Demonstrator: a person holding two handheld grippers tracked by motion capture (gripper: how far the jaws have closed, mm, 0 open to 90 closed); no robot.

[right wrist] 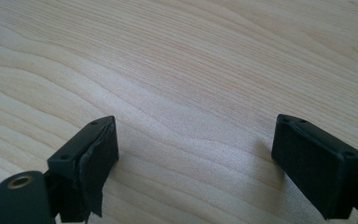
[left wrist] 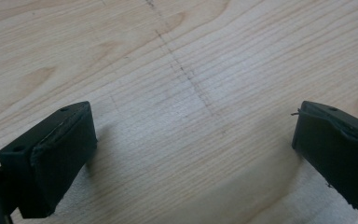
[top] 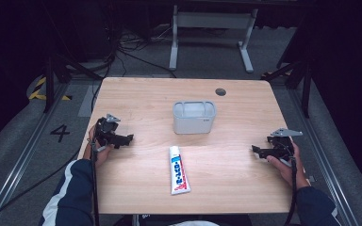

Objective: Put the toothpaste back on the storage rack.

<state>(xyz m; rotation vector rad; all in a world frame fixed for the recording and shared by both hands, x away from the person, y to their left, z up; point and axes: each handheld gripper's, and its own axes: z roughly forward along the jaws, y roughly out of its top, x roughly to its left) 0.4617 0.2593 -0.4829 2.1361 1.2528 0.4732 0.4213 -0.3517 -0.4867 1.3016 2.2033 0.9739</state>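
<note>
A white toothpaste tube (top: pixel 179 170) with red and blue print lies lengthwise near the table's front middle. Behind it stands a grey open-topped box (top: pixel 193 117). My left gripper (top: pixel 127 140) rests at the table's left edge, held in a hand, pointing right toward the middle. My right gripper (top: pixel 257 150) sits near the right edge, pointing left. In the left gripper view, the left gripper (left wrist: pixel 193 149) has its jaws wide apart over bare wood. In the right gripper view, the right gripper (right wrist: pixel 196 158) is likewise open with nothing between its jaws.
The wooden table (top: pixel 141 99) has a small dark round hole (top: pixel 220 92) at the back right. Beyond it is a grey floor with cables and a white frame (top: pixel 212 28). Black stands flank both sides.
</note>
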